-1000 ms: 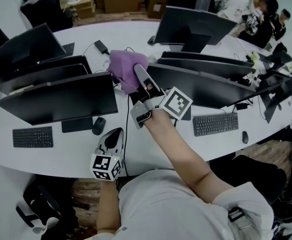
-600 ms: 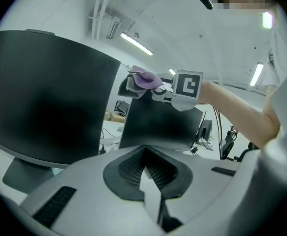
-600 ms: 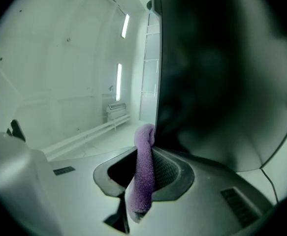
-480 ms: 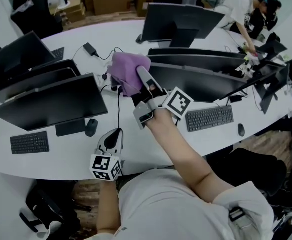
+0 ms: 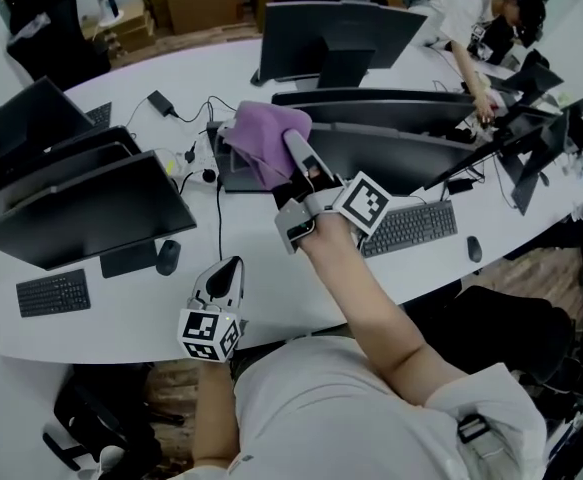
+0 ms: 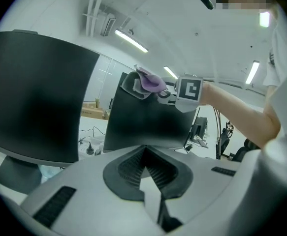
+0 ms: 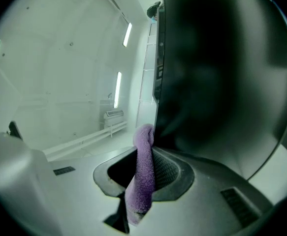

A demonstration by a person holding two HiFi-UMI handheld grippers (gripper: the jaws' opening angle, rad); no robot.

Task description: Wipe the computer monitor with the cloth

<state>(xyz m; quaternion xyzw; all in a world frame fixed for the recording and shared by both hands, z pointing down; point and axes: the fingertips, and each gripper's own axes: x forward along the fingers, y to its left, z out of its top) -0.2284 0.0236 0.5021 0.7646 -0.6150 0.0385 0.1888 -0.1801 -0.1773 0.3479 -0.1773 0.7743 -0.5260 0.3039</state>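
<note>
r gripper (image 5: 291, 150) jaws pinch purple cloth (image 5: 259, 136) at monitor (image 5: 401, 166); l gripper (image 5: 228, 268) jaws pressed together.

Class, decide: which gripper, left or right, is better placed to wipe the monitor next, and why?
Right. The right gripper is shut on the purple cloth at the monitor's top edge. The left gripper is empty, low over the desk's near edge.
</note>
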